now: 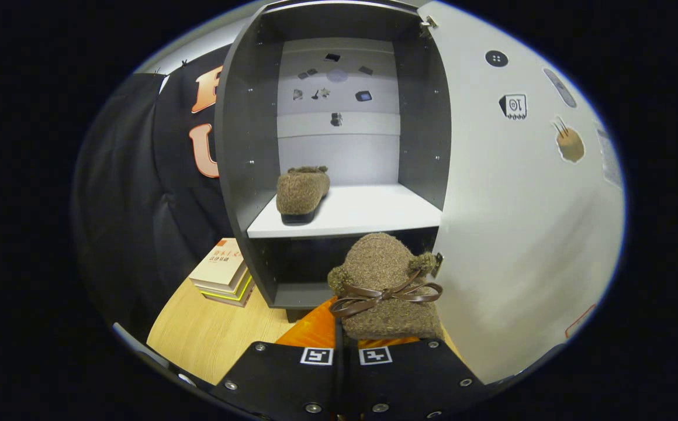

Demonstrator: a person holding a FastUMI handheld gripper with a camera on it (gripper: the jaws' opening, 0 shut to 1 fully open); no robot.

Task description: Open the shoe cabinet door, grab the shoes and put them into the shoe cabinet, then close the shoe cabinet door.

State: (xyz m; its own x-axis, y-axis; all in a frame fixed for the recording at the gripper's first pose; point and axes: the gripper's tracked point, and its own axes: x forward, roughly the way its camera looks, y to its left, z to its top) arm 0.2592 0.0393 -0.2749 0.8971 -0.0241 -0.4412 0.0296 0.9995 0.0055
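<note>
Gripper view puts your gripper point(346, 342) closed to a narrow slit on the heel of a brown fuzzy shoe point(386, 286), whose sole is hidden. You hold it just before the cabinet point(245, 175), below the shelf's point(368, 216) front edge. Its mate point(301, 193) sits at the shelf's left front corner. The open door point(520, 234) stands right; stickers point(330, 88) on the back wall are too small to read. Books point(225, 272) lie left.

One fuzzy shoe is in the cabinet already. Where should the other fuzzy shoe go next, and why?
Probably carry it forward and up onto the white shelf, setting it to the right of the first shoe. The gripper has its fingers closed on the second shoe, the cabinet door stands open, and the shelf has bare space beside the first shoe.
</note>
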